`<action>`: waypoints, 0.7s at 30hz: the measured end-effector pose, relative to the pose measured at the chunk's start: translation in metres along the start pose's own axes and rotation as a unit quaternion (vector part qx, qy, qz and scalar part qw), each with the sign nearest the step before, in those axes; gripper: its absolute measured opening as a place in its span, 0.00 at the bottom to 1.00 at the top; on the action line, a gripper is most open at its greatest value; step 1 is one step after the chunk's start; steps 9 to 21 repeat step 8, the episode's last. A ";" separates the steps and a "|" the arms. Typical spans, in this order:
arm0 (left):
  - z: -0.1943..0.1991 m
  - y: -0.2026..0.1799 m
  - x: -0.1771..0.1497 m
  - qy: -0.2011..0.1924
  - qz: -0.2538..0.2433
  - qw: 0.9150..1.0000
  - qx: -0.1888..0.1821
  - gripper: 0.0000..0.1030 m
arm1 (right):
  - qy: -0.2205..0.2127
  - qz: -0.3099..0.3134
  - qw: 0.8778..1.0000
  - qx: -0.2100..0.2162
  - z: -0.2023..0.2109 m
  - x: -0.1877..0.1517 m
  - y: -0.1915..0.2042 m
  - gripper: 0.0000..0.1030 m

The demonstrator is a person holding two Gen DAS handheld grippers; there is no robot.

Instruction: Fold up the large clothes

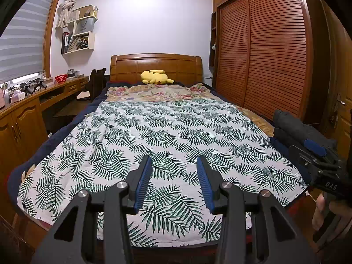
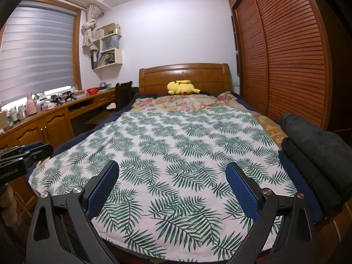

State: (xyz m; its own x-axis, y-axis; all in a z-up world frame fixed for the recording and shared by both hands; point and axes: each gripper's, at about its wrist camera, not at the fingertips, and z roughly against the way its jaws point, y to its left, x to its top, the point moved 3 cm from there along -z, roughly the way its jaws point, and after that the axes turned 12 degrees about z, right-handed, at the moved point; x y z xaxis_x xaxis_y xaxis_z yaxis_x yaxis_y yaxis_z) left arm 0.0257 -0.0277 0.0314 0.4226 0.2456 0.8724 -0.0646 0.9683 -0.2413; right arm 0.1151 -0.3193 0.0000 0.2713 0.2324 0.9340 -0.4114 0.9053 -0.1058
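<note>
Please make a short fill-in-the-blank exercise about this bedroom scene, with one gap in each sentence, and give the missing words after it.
1. The cloth spread flat on the bed is printed with green ____.
2. The yellow plush toy lies in front of the wooden ____.
3. Both the left gripper and the right gripper have their jaws ____, holding nothing.
4. The folded dark clothes are stacked at the bed's ____ edge.

Missing words: leaves; headboard; open; right

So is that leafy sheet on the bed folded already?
Not yet. The leaf-print sheet lies spread flat across the bed, with no visible fold.
</note>
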 end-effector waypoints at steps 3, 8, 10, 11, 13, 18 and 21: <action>0.000 0.000 0.000 0.000 0.000 1.000 0.000 0.40 | 0.000 0.000 1.000 0.000 0.002 0.001 0.002 0.96; 0.000 -0.001 -0.001 0.000 0.000 1.000 -0.001 0.40 | 0.000 0.000 1.000 -0.001 0.001 0.001 0.002 0.96; 0.000 -0.001 -0.001 0.000 0.000 1.000 -0.001 0.40 | 0.000 0.000 1.000 -0.001 0.001 0.001 0.002 0.96; 0.000 -0.001 -0.001 0.000 0.000 1.000 -0.001 0.40 | 0.000 0.000 1.000 -0.001 0.001 0.001 0.002 0.96; 0.000 -0.001 -0.001 0.000 0.000 1.000 -0.001 0.40 | 0.000 0.000 1.000 -0.001 0.001 0.001 0.002 0.96; 0.000 -0.001 -0.001 0.000 0.000 1.000 -0.001 0.40 | 0.000 0.000 1.000 -0.001 0.001 0.001 0.002 0.96; 0.000 -0.001 -0.001 0.000 0.000 1.000 -0.001 0.40 | 0.000 0.000 1.000 -0.001 0.001 0.001 0.002 0.96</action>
